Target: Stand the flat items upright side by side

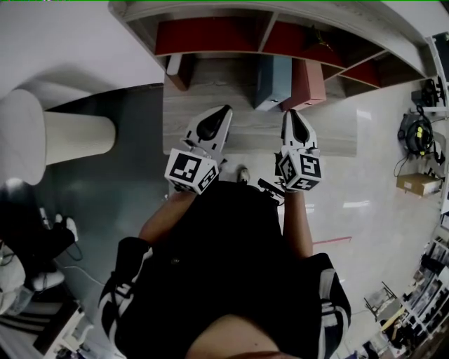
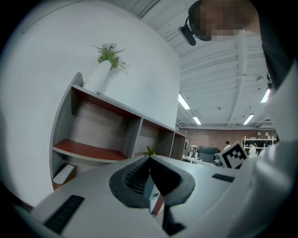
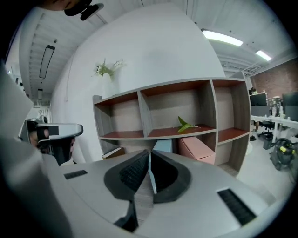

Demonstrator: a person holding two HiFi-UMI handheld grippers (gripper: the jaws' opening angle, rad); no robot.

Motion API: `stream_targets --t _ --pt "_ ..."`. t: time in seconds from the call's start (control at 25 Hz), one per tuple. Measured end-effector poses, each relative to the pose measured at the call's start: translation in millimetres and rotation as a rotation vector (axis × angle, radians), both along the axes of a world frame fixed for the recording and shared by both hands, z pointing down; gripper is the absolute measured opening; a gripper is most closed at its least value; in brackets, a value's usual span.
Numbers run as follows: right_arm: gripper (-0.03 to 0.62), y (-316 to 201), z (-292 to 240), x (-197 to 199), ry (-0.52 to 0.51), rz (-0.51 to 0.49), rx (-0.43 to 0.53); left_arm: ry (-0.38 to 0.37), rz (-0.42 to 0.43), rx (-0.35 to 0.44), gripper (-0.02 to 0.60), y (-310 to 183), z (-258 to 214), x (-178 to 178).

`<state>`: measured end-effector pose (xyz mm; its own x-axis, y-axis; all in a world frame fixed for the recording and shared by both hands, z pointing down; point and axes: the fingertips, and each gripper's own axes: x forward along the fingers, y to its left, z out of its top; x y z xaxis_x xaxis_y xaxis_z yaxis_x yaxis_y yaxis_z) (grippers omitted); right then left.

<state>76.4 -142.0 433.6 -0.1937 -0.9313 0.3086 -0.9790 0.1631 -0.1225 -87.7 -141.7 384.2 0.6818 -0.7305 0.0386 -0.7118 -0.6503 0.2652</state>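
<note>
- Glossy pale floor lies to the right of my jaws; ahead stands a shelf unit with white edges, grey wood-grain walls and matt red boards.
- My left gripper and right gripper are smooth white shells with ribbed black pads. Both pairs of jaws are pressed together with nothing between them, over a wood-grain bench.
- Just past my right jaws a flat blue-grey box stands upright. A matt pink box stands right beside it, on the far side from my left jaws.
- Beyond my left jaws, well apart from the boxes, sits a brown-backed flat item with a pale face. I cannot tell whether it lies or leans.
- The right gripper view shows the pink box tilted, while my own jaws hide most of the blue-grey one.
- Only the gripper views show the white vase on top of the unit. A leafy sprig on a red board is clear from the right one.
- The left gripper view gives just a sliver of the boxes, in the gap below my closed jaw tips.
</note>
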Motion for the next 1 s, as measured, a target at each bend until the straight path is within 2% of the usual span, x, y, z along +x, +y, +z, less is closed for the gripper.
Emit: stream_targets --t 0.16,1.0 --pt "0.025 10.1 -2.7 -2.0 -0.01 -0.021 -0.012 -0.009 0.002 0.009 0.021 2.0 0.5 3.9" --pt "0.025 28.1 -4.3 -12.7 -0.005 -0.012 -0.006 -0.007 0.013 0.005 0.021 9.5 2.4 2.5"
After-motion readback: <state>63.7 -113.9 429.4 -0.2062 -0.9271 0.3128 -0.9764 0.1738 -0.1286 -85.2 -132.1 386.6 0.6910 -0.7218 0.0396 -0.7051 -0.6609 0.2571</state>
